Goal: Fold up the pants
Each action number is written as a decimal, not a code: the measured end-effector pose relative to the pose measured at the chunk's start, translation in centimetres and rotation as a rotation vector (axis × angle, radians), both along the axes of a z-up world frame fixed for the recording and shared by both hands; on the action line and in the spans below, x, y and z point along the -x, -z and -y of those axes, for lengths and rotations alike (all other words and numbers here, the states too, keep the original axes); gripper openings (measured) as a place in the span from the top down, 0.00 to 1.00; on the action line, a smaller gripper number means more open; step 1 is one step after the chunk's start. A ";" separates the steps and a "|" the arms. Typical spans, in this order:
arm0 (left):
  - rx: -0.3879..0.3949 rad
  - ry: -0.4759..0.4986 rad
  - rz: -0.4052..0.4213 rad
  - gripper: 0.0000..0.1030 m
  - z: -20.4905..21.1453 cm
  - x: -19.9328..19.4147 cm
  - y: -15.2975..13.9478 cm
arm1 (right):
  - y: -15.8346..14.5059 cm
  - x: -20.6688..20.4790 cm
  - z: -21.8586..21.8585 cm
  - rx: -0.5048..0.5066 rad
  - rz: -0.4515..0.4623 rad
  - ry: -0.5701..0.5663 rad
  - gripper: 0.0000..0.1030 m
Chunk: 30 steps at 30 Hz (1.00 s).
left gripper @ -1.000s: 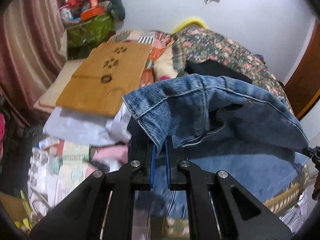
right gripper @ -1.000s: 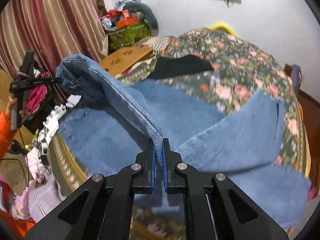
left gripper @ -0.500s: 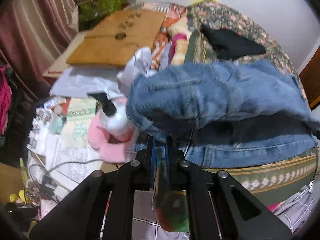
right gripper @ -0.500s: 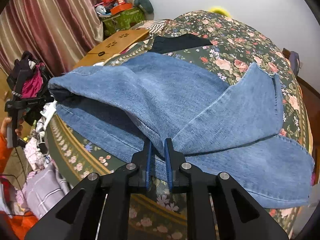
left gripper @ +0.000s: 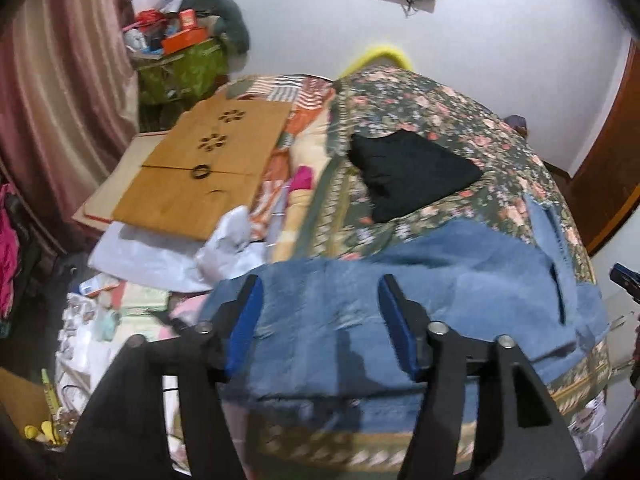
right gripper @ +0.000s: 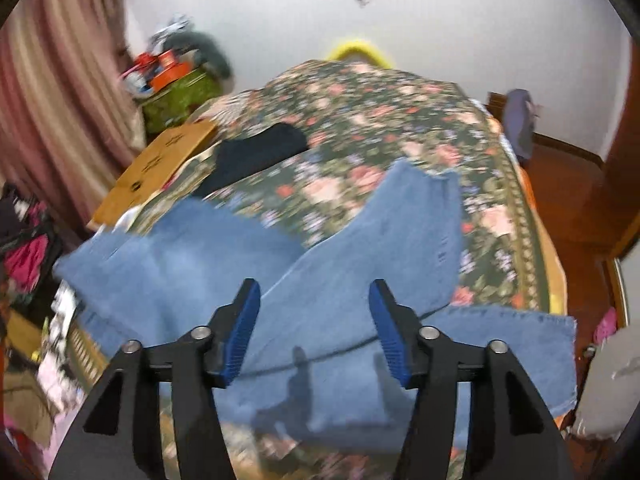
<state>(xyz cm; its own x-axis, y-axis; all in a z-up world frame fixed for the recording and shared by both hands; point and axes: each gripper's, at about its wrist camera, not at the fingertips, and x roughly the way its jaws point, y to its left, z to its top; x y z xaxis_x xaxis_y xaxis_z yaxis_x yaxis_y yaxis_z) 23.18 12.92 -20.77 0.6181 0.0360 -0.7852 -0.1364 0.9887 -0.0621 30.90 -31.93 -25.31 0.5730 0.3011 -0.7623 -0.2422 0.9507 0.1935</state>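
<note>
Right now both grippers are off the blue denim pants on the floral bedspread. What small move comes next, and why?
Probably bring the right gripper down onto the upper leg's frayed hem to fold it back toward the waist. Both grippers' jaws have just been opening, with nothing between them; the left gripper hovers near the waist end. The blue denim pants lie doubled lengthwise on the floral bedspread, legs splayed and long.

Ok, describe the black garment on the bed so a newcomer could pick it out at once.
Start at the bed with the dark floral bedspread that fills the middle of the room. Past the blue jeans spread along its near edge lies a folded black garment, close to the side where the wooden board rests. It is the only plain black thing on the flowered cloth.
</note>
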 end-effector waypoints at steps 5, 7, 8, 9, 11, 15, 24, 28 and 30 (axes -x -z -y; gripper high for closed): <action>0.064 0.018 -0.046 0.29 3.0 -4.1 1.2 | 1.9 -6.1 1.4 -0.016 -0.049 0.047 0.47; 0.084 0.028 -0.081 0.29 4.0 -5.9 2.1 | 2.7 -8.3 1.3 -0.007 -0.065 0.050 0.47; 0.079 0.031 -0.098 0.29 4.6 -6.7 2.6 | 3.1 -9.3 1.4 -0.003 -0.072 0.050 0.47; 0.065 0.032 -0.114 0.29 5.1 -7.4 3.0 | 3.8 -10.8 1.3 0.002 -0.083 0.050 0.47; 0.038 0.035 -0.128 0.29 5.7 -8.2 3.5 | 4.9 -12.8 1.1 0.005 -0.100 0.049 0.47; 0.001 0.036 -0.137 0.28 6.4 -9.7 4.6 | 7.6 -16.8 0.5 -0.003 -0.138 0.057 0.47; 0.013 0.021 -0.164 0.25 6.8 -11.0 6.5 | 13.0 -21.8 0.7 -0.024 -0.205 0.120 0.52; 0.019 0.029 -0.190 0.25 7.3 -10.9 7.1 | 13.1 -21.4 1.8 -0.041 -0.188 0.147 0.91; 0.000 0.027 -0.195 0.25 7.7 -10.7 7.2 | 12.7 -20.9 2.8 -0.064 -0.200 0.150 0.94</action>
<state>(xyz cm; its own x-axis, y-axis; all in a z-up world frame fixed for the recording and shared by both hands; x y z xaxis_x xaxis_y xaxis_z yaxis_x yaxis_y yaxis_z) 33.85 5.22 -27.99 0.4547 0.0216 -0.8904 -0.1191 0.9922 -0.0367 51.83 -34.73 -38.03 0.4545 0.2750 -0.8472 -0.0499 0.9575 0.2840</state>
